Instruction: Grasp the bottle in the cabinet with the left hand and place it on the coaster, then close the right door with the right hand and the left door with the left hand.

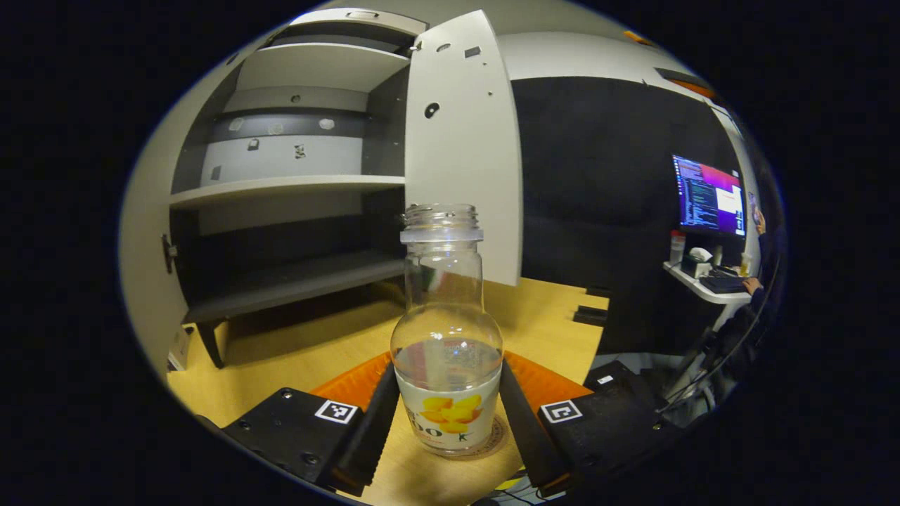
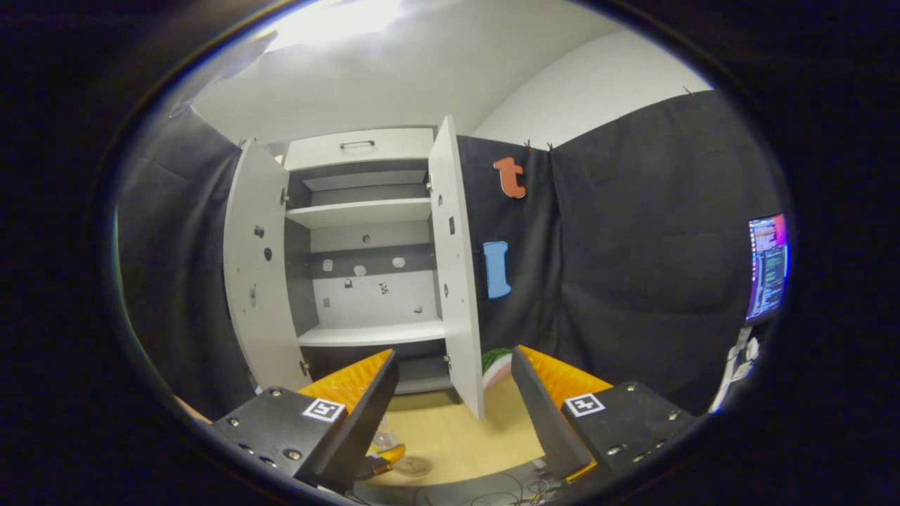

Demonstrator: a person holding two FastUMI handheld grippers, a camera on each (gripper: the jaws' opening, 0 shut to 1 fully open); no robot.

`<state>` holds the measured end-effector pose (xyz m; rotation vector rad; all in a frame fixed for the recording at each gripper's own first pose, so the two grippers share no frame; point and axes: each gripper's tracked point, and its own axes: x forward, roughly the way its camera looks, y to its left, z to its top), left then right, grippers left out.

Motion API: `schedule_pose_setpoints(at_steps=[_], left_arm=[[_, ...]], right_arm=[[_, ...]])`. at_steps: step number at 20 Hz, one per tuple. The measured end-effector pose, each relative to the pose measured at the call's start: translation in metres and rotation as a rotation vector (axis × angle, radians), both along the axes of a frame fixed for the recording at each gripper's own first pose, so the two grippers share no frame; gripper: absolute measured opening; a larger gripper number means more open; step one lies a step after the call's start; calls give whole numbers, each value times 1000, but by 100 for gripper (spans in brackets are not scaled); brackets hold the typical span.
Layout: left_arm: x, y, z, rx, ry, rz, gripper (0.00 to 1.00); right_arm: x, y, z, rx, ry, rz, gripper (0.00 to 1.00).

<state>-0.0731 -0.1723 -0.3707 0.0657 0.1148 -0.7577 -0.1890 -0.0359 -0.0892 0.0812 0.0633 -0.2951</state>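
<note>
The clear, uncapped juice bottle (image 1: 447,337) stands upright on the round coaster (image 1: 492,439) in front of the open cabinet (image 1: 295,186). The left gripper (image 1: 447,422) flanks it, jaws spread or barely touching; the right gripper (image 2: 450,407) hangs wide open. Withdrawing unevenly could tip the bottle and spill its liquid

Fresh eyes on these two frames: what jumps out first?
The clear bottle with no cap, some liquid in it and a yellow-fruit label, standing on the coaster on the wooden table, between the left gripper jaws. Behind it, the white cabinet stands with both doors swung open and its shelves bare. The right gripper hangs open, facing that cabinet.
</note>
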Motion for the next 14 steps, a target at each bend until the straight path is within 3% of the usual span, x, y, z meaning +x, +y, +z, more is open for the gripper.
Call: schedule_pose_setpoints(at_steps=[2, 4, 5, 6, 14], left_arm=[[-4, -15, -3, -45, -6, -67, 79], [0, -20, -9, -49, -24, -90, 80], [4, -23, -13, -45, -28, -98, 80], [8, -23, -18, -37, -31, -103, 80], [9, -19, -40, 24, 8, -174, 80]], right_arm=[[20, -7, -8, -9, 26, 9, 94], [37, -17, -17, -24, 52, 8, 98], [45, -22, -22, -27, 65, 5, 94], [50, -28, -26, -29, 72, -2, 98], [80, -58, -37, -51, 86, -6, 98]])
